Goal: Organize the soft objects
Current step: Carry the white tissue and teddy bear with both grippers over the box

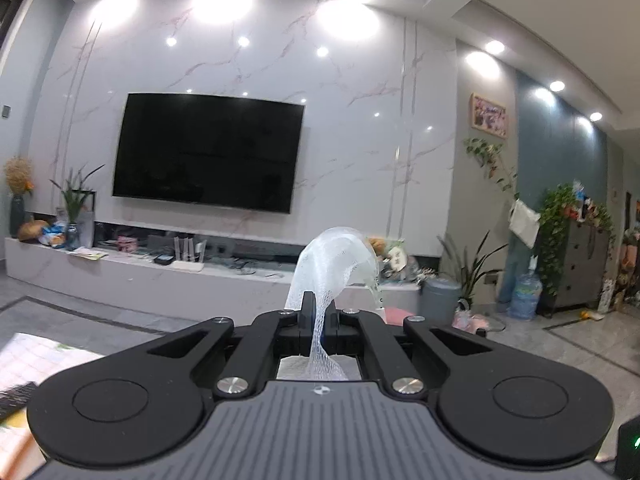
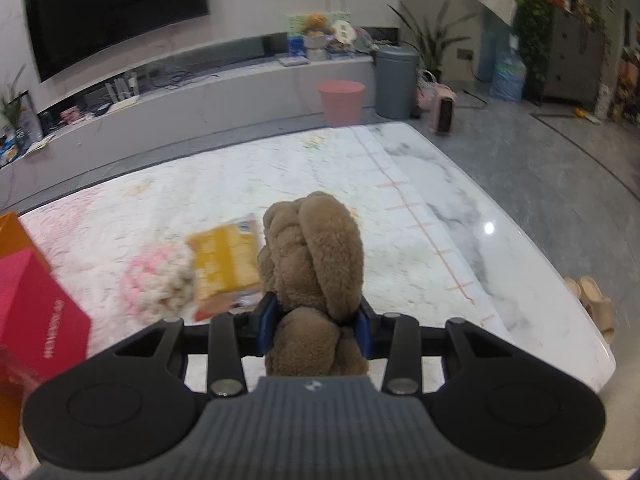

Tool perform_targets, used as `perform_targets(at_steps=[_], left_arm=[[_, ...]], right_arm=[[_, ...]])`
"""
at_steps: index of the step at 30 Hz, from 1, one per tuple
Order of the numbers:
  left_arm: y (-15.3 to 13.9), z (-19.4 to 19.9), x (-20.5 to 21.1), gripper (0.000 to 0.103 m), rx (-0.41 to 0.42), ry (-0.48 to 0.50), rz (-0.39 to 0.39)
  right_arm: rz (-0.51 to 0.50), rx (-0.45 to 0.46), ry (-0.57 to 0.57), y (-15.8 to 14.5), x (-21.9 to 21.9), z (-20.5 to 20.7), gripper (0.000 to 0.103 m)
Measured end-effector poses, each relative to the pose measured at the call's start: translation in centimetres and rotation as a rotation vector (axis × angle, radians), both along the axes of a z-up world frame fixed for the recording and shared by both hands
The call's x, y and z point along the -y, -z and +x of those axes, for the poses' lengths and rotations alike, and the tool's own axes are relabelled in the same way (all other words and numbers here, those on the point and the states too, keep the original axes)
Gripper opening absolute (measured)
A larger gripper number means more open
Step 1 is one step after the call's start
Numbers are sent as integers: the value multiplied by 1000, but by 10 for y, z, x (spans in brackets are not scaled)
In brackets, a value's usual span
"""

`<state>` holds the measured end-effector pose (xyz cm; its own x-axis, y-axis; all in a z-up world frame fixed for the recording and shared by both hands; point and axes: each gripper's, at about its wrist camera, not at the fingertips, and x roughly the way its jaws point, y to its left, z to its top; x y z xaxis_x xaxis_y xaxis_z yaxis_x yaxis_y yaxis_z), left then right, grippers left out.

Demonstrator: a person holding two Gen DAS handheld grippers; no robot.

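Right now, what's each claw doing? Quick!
Left claw: closed on a white mesh net.
Right claw: closed on a brown plush toy.

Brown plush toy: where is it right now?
In the right wrist view, the brown plush toy sits clamped in the right claw, above the table, right of the yellow packet.

My left gripper [image 1: 319, 312] is clamped tight on white mesh netting [image 1: 334, 264], pointing approx level. My right gripper [image 2: 316, 326] squeezes a brown plush toy [image 2: 316, 264] btwn blue pads, angled downward.
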<state>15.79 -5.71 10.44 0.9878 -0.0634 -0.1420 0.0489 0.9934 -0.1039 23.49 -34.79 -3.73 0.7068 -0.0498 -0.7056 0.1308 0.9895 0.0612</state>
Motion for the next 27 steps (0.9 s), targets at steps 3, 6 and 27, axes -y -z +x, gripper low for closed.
perform_targets(at_steps=[3, 6, 27], left_arm=[[5, -6, -17, 1, -43, -5, 2], [16, -12, -41, 1, -62, -20, -2], [107, 2, -195, 1, -387, 25, -171]], right_arm=[[6, 36, -53, -12, -17, -4, 39], [26, 71, -96, -23, -35, -6, 39], [-69, 208, -535, -57, -183, -49, 39]])
